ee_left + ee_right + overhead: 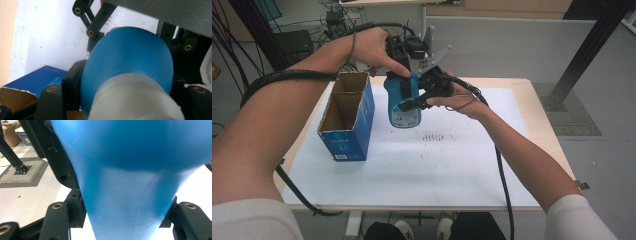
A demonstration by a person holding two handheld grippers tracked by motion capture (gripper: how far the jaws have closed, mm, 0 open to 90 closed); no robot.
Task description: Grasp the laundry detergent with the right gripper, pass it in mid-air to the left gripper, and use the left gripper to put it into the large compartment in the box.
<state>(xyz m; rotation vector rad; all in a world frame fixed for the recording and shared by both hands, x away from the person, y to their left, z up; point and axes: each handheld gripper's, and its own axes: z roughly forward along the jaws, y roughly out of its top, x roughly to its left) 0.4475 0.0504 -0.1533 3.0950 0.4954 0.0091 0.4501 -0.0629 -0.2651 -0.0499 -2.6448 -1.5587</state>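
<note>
Blue plastic bottle point(404, 102) looks light and smooth; both grippers, left point(404, 62) and right point(424, 97), squeeze its sides tight.

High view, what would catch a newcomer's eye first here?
A bright blue plastic bottle with a white cap, held in the air above the white table sheet, gripped by both the left tool and the right tool. Left of it stands an open blue cardboard box, its two compartments looking empty.
</note>
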